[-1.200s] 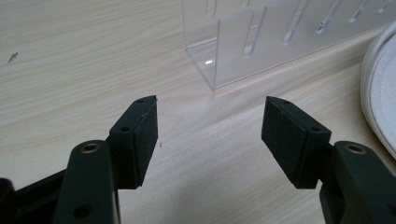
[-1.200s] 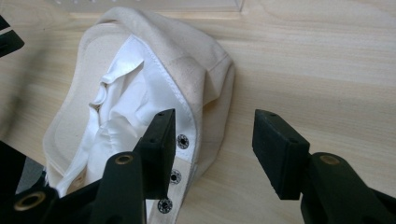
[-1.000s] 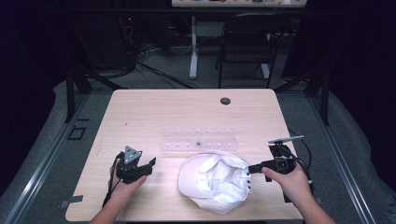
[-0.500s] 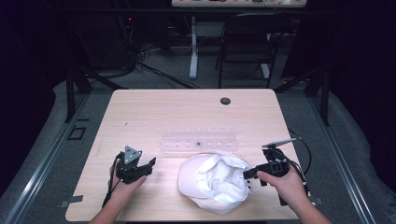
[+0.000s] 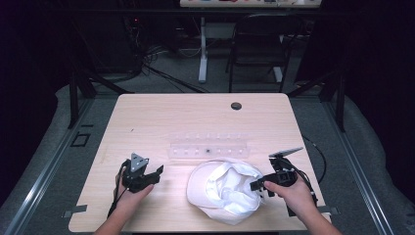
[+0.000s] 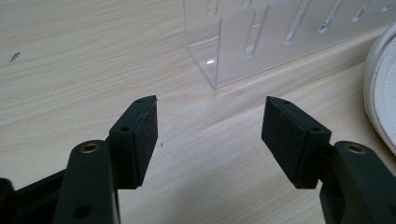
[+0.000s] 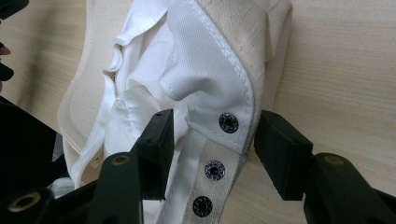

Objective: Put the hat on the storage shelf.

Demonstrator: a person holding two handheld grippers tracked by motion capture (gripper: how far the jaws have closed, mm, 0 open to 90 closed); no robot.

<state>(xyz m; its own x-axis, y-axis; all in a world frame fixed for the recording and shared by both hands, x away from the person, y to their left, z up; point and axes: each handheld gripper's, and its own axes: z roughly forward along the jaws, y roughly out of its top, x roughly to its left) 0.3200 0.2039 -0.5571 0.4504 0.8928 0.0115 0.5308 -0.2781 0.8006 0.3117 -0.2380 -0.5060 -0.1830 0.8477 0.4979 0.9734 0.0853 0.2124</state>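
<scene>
right gripper [image 5: 258, 185] now in at the white cap's [image 5: 222, 192] strap, fingers apart around it; left gripper [image 5: 157, 172] unmoved, fingers spread

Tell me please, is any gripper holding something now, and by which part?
Nothing is held yet. The right gripper stands open around the snap strap at the back of the white cap. The left gripper is open over bare table.

Bright, evenly lit table [image 5: 161, 117]; dark surroundings; soft, slightly blurry high view

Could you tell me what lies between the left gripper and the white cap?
Only bare table, by the high view; the left gripper and cap sit apart.
</scene>
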